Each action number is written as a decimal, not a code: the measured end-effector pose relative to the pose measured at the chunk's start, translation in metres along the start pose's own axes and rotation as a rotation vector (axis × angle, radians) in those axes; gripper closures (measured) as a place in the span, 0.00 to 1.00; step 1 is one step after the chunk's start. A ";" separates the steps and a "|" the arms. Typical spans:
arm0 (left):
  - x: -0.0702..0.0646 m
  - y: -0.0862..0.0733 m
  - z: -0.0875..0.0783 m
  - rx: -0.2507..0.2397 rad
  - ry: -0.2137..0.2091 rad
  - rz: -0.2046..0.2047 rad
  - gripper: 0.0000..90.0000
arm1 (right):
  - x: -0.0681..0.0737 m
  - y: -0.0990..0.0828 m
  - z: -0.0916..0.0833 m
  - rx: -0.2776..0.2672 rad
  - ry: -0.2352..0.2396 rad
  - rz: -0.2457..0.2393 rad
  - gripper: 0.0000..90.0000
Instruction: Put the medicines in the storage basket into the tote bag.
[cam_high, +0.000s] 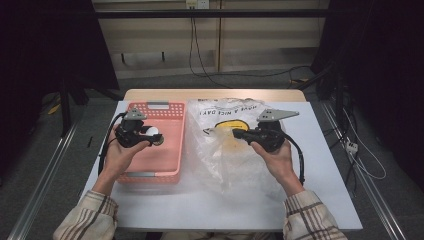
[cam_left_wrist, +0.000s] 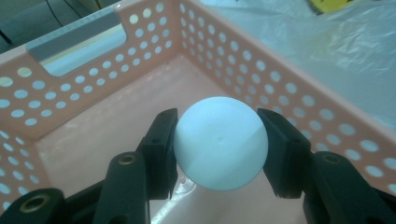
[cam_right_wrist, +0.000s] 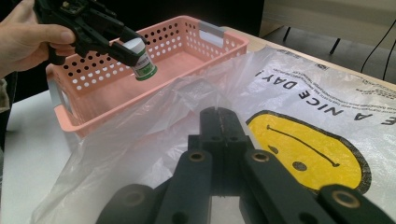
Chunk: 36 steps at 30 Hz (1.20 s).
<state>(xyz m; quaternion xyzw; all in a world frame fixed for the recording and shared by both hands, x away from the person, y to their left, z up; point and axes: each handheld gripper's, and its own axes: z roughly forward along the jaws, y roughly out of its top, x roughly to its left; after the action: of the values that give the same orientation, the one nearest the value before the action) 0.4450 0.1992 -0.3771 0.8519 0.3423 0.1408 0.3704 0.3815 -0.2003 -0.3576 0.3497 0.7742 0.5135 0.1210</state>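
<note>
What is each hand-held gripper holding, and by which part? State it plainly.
Left hand-held gripper: a small white bottle with a green label, clamped by its white cap, above the pink basket. Right hand-held gripper: shut, holding nothing.

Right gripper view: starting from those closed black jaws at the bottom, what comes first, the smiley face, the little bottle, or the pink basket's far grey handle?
1. Smiley face on the plastic bag, just right of the jaws.
2. Little bottle, up left, held over the pink basket by the left gripper.
3. Far grey handle, at the basket's far end.
</note>
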 end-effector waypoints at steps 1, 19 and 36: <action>-0.001 0.001 -0.002 -0.014 -0.004 0.004 0.57 | 0.000 0.000 0.000 -0.002 -0.001 0.002 1.00; -0.045 0.021 -0.032 -0.165 -0.079 0.043 0.57 | -0.001 0.003 -0.001 -0.011 -0.004 -0.003 1.00; -0.097 0.042 -0.042 -0.256 -0.179 0.105 0.57 | 0.002 0.002 -0.002 -0.011 -0.005 -0.010 1.00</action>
<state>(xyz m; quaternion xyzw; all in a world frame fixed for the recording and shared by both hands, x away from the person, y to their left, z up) 0.3738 0.1345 -0.3168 0.8237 0.2421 0.1258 0.4971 0.3801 -0.1998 -0.3544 0.3466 0.7729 0.5160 0.1275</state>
